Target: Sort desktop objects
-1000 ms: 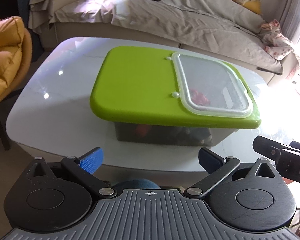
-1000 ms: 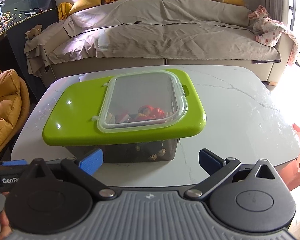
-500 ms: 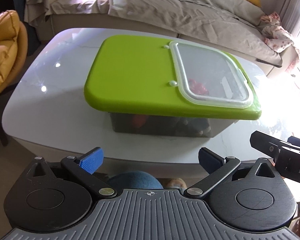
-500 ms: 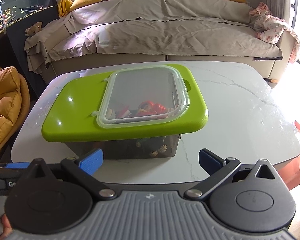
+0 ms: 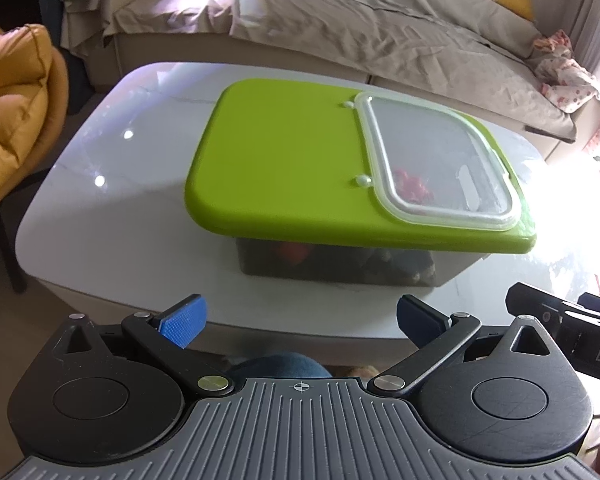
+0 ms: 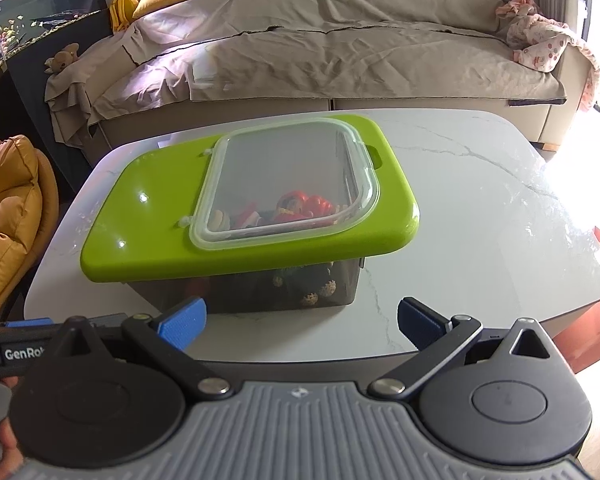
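A clear storage box with a lime-green lid [image 5: 284, 168] stands on the white marble table [image 5: 112, 200]. The lid's clear flap [image 5: 432, 168] is shut. Small toys [image 6: 300, 208] lie inside, seen through the flap and walls. The box also shows in the right wrist view [image 6: 148, 224]. My left gripper [image 5: 300, 320] is open and empty, in front of the table's near edge. My right gripper [image 6: 302, 320] is open and empty over the near table edge, just short of the box. The right gripper's body [image 5: 568, 328] shows at the left view's right edge.
A sofa under a beige cover [image 6: 340, 52] runs behind the table. A yellow armchair [image 6: 8, 224] stands at the left. A fish tank [image 6: 28, 20] is at the far left. Bare tabletop [image 6: 480, 208] lies right of the box.
Both grippers have drawn back and risen a little, so the box and table look slightly farther away. Both stay open and empty. The box has not moved.
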`<state>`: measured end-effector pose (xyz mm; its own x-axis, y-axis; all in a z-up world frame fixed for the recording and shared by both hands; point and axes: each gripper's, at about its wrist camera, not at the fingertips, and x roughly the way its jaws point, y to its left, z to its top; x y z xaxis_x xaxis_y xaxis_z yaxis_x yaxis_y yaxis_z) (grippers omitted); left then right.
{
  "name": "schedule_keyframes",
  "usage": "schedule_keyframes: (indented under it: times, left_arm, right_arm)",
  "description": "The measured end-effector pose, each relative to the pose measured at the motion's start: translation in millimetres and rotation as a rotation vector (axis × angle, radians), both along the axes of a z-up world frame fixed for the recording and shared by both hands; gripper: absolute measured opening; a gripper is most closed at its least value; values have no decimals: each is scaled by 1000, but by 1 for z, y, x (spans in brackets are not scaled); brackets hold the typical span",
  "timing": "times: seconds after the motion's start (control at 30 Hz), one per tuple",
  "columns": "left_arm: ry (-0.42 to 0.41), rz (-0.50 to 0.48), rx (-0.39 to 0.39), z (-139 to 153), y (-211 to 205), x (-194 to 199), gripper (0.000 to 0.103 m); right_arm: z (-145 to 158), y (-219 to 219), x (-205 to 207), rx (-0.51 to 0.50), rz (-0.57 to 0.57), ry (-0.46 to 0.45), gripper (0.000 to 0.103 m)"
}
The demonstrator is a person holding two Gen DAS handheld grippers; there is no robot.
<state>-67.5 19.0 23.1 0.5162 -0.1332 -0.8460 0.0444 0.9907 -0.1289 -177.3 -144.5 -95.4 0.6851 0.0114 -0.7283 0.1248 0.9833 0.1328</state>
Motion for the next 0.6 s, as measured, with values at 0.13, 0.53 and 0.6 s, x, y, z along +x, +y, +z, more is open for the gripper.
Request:
schedule_keyframes:
  times: [0.13,0.53,0.6]
  left_arm:
    - [-10,3,-1,3,1,1,103]
    - [-27,14,1,11,-1,-1,103]
    - [-29,12,2,12,-1,-1,103]
  right_arm:
    - [0,2,1,-3,4,4,103]
    - [0,5,2,-8,17,2,103]
    - [0,5,1,-10,18,0,103]
